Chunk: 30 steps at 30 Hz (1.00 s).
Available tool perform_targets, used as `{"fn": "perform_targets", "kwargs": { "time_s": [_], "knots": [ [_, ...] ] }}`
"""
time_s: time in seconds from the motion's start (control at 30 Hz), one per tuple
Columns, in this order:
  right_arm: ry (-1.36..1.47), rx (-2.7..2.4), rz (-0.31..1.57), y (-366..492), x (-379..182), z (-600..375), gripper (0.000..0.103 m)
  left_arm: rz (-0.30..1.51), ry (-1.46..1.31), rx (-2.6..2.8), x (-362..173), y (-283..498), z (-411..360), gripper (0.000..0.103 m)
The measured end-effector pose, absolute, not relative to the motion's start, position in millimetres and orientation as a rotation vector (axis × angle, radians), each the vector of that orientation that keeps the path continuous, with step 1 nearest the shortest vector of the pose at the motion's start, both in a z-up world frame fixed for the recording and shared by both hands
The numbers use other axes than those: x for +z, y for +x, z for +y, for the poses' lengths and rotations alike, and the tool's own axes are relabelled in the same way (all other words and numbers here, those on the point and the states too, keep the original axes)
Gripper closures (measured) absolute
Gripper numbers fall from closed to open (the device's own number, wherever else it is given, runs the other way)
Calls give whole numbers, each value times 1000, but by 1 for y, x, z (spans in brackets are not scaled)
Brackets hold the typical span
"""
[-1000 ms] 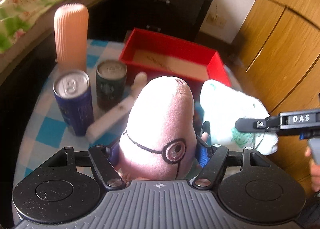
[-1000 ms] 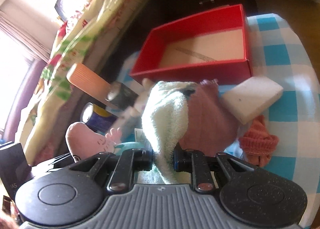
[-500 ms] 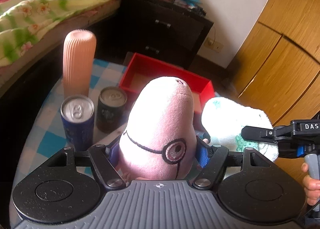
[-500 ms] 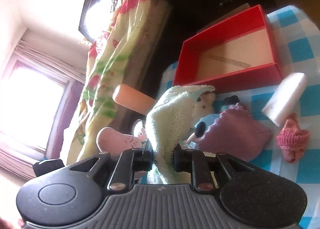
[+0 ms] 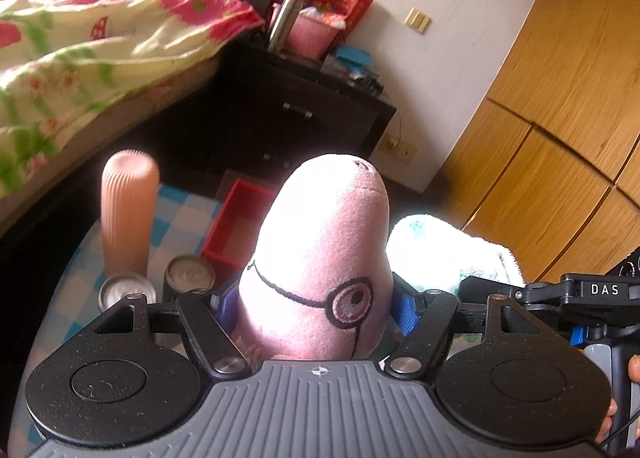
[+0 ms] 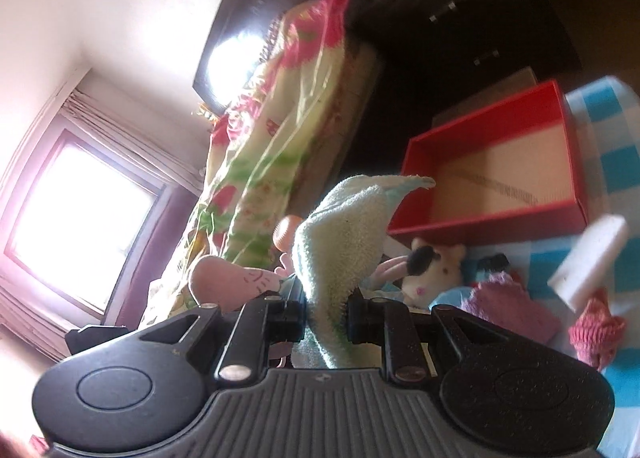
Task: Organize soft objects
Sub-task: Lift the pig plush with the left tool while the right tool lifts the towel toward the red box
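Note:
My left gripper (image 5: 316, 310) is shut on a pink plush toy (image 5: 320, 258) with a drawn eye and holds it up above the table. My right gripper (image 6: 326, 318) is shut on a pale green towel (image 6: 344, 226) and holds it up too; the towel also shows in the left wrist view (image 5: 452, 254), beside the pink plush. The pink plush shows at the left of the right wrist view (image 6: 228, 282). The red box (image 6: 492, 182) stands open on the checkered table (image 6: 600, 106); its corner shows in the left wrist view (image 5: 236, 218). A cow plush (image 6: 432, 266), a purple cloth (image 6: 508, 302) and a pink knit piece (image 6: 596, 334) lie in front of the box.
A ribbed peach bottle (image 5: 126, 210) and two cans (image 5: 188, 274) stand at the table's left. A white block (image 6: 588, 258) lies by the pink knit piece. A bed with a flowered quilt (image 5: 92, 46) is on the left, a dark nightstand (image 5: 304, 118) behind, wooden wardrobe doors (image 5: 560, 138) on the right.
Both grippers have risen with their loads; the table and red box have dropped lower and smaller in both views. The purple cloth, which hung with the towel, now lies on the table.

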State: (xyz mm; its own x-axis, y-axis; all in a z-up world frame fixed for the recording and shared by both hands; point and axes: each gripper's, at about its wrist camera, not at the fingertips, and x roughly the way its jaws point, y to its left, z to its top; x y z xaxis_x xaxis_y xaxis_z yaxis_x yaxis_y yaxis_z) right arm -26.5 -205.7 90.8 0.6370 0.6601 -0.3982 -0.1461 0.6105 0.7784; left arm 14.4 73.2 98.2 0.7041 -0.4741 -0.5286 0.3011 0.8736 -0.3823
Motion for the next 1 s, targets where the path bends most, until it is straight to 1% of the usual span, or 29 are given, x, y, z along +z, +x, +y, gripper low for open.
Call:
{"fn": "perform_targets", "kwargs": {
  "time_s": [0.37, 0.8, 1.0],
  "knots": [
    [658, 497, 601, -16, 137, -200, 103, 554, -241, -422, 124, 31, 52, 33],
    [557, 393, 590, 12, 139, -198, 103, 521, -177, -389, 125, 68, 16, 33],
    [431, 302, 617, 36, 139, -188, 103, 527, -140, -364, 119, 90, -4, 33]
  ]
}}
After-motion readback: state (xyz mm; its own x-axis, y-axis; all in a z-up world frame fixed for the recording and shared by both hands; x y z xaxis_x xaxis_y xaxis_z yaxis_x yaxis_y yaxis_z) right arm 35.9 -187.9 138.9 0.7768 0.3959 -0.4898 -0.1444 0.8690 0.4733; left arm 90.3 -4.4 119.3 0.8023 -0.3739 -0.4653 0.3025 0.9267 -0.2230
